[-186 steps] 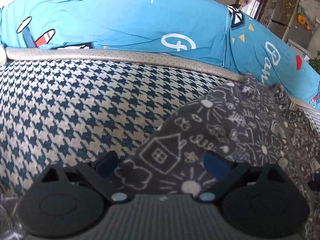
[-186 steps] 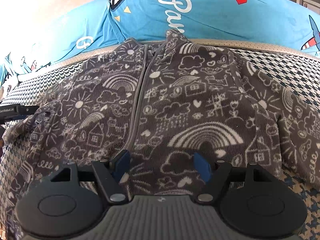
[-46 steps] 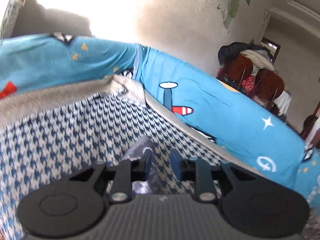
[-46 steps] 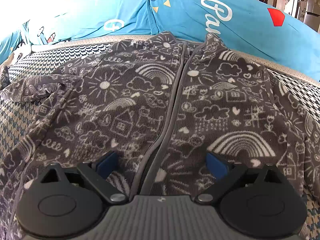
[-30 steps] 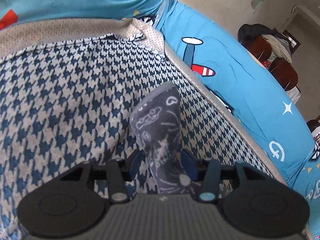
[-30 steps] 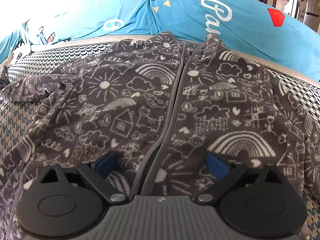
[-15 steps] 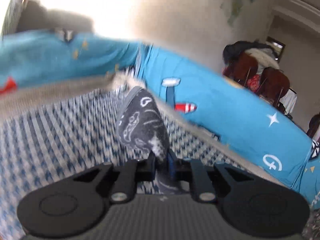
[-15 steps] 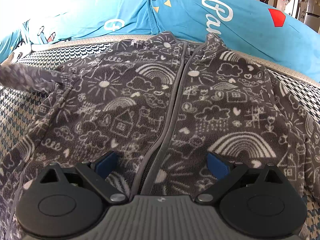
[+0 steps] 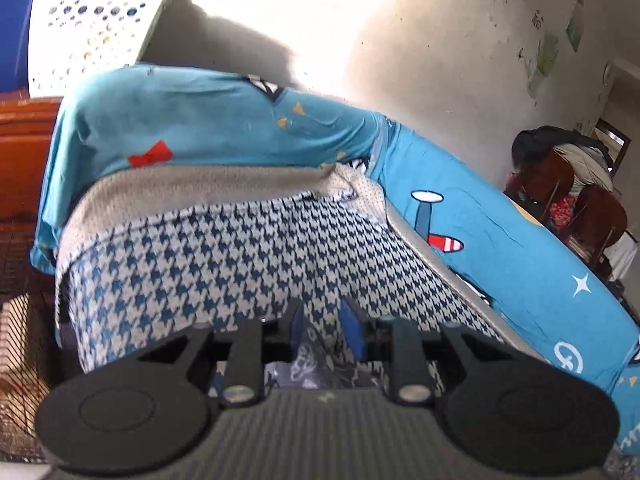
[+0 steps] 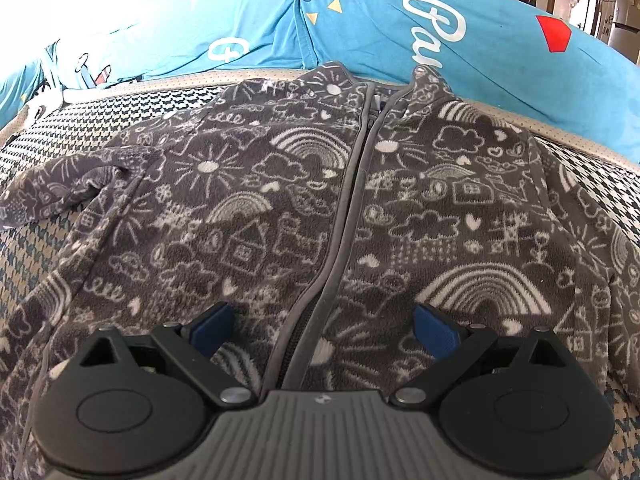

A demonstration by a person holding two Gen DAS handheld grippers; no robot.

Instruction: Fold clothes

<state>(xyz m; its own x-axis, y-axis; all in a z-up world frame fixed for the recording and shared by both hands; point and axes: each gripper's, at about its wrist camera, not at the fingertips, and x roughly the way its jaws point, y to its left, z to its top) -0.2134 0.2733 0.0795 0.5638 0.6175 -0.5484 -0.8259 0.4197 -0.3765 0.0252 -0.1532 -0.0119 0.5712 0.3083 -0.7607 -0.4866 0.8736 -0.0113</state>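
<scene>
Right wrist view: right tool (image 10: 322, 326) fingers spread wide apart, empty, over the hem of the grey patterned jacket (image 10: 320, 200); jacket lies flat, zipped, collar at the far end against the blue cushions (image 10: 460, 32). Left wrist view: left tool (image 9: 322, 330) fingers narrowed together, with a gap remaining; jacket sleeve (image 9: 312, 364) low between the finger bases, grip cannot be told; houndstooth sofa seat (image 9: 192, 264) beyond.

We see a dark grey fleece jacket (image 10: 320, 200) with white doodles, a navy-and-cream houndstooth cover (image 9: 208, 264), and bright blue cushions (image 10: 500, 40) printed white and red.
</scene>
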